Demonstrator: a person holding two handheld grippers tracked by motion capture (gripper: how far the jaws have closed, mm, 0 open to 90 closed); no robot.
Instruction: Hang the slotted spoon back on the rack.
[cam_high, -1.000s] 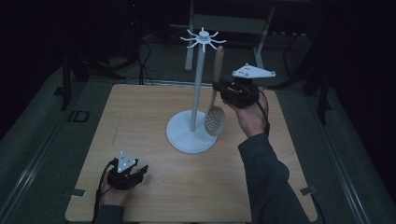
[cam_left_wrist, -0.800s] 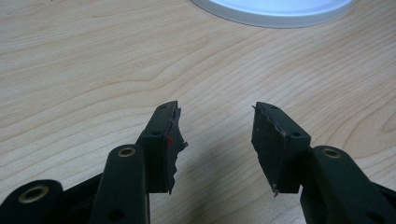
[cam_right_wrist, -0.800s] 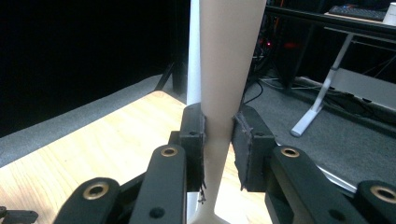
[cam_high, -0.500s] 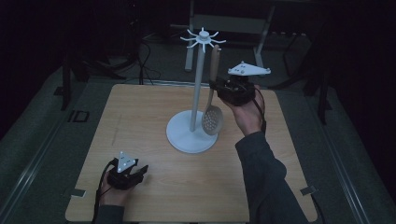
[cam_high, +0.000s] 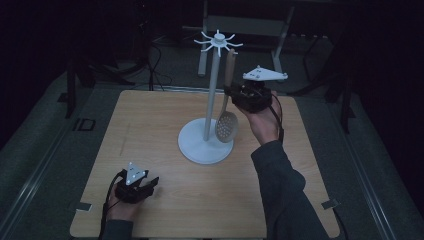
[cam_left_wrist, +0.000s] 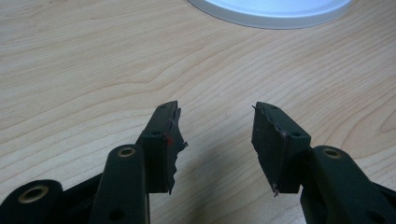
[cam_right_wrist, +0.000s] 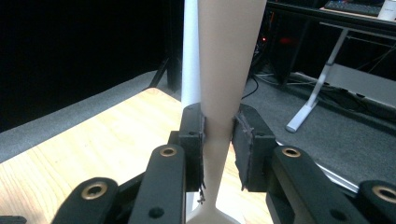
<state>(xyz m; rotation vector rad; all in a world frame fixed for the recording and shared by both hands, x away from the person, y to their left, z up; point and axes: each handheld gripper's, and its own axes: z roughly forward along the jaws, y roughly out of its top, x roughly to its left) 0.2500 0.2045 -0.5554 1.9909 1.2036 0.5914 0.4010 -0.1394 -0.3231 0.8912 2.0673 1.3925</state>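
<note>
Right tongs (cam_high: 233, 94) are clamping the handle of the pale wooden slotted spoon (cam_high: 226, 121), holding it upright right beside the pole of the white metal hook stand (cam_high: 206, 145); its perforated bowl is hanging over the stand's round base. Left tongs (cam_high: 150, 183) are sitting wide apart, holding nothing, low over the light wood counter (cam_high: 150, 125), near corner.

overhead plus 2 close jaw-cams
</note>
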